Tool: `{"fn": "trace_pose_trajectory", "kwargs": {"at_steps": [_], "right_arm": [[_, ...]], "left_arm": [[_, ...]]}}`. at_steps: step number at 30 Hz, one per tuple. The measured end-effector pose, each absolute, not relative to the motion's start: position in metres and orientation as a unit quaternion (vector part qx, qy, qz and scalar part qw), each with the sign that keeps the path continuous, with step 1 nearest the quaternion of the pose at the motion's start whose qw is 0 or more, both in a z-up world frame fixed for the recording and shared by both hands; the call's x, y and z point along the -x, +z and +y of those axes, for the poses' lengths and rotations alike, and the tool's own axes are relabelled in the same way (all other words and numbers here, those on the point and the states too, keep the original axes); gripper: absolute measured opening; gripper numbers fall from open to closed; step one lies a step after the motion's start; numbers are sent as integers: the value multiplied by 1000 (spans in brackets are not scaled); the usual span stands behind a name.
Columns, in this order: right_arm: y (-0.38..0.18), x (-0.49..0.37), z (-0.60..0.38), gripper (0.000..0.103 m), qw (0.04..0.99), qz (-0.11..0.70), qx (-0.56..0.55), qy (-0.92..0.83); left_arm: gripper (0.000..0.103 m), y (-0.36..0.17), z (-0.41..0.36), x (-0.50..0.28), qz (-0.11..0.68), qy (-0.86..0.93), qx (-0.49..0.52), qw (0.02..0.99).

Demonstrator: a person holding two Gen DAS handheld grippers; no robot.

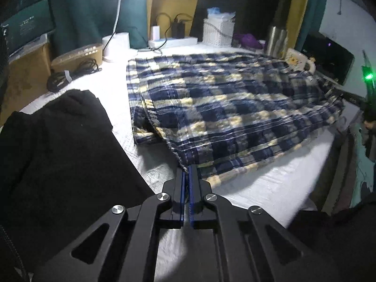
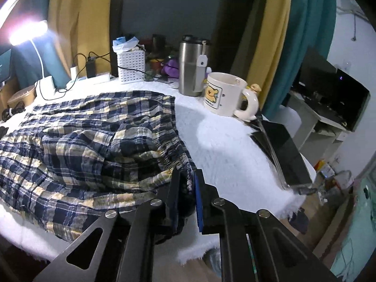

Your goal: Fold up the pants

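left of the plaid pants, a black garment lies set aside. the pants are spread on the white-covered tabletop, partly doubled over. the left hand-held gripper is clenched on a hem corner, the right hand-held gripper clamps the gathered waistband, apparently to carry a fold. right of the pants stands a mug.

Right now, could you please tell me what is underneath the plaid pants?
The plaid pants lie on a white fluffy cover, which shows around them. Whatever else may be beneath the cloth is hidden. Each claw, left claw and right claw, grips an edge.
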State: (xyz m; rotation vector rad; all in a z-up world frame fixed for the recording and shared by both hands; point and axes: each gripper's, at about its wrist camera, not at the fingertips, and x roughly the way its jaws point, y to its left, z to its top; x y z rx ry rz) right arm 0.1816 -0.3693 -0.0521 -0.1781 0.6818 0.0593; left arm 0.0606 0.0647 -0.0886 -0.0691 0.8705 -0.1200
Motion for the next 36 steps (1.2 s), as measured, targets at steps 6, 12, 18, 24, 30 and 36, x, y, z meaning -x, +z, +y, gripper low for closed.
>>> {"fn": "trace_pose_trajectory", "kwargs": {"at_steps": [6, 12, 18, 24, 30, 36], "right_arm": [[-57, -174, -373, 11, 938, 336, 75, 27], [-92, -182, -373, 11, 931, 356, 81, 23], [-83, -160, -375, 59, 933, 348, 87, 24], [-73, -123, -357, 103, 937, 326, 116, 44], [-86, -98, -298, 103, 925, 317, 180, 110], [-107, -93, -244, 103, 904, 320, 231, 162]], "left_arm": [[1, -62, 78, -38, 407, -58, 52, 910], [2, -93, 82, -46, 449, -45, 43, 891], [30, -75, 89, -44, 420, -6, 29, 907], [67, -54, 79, -40, 370, -17, 32, 928], [75, -66, 50, -53, 385, -59, 20, 921], [75, -74, 40, -55, 387, -82, 18, 918]]}}
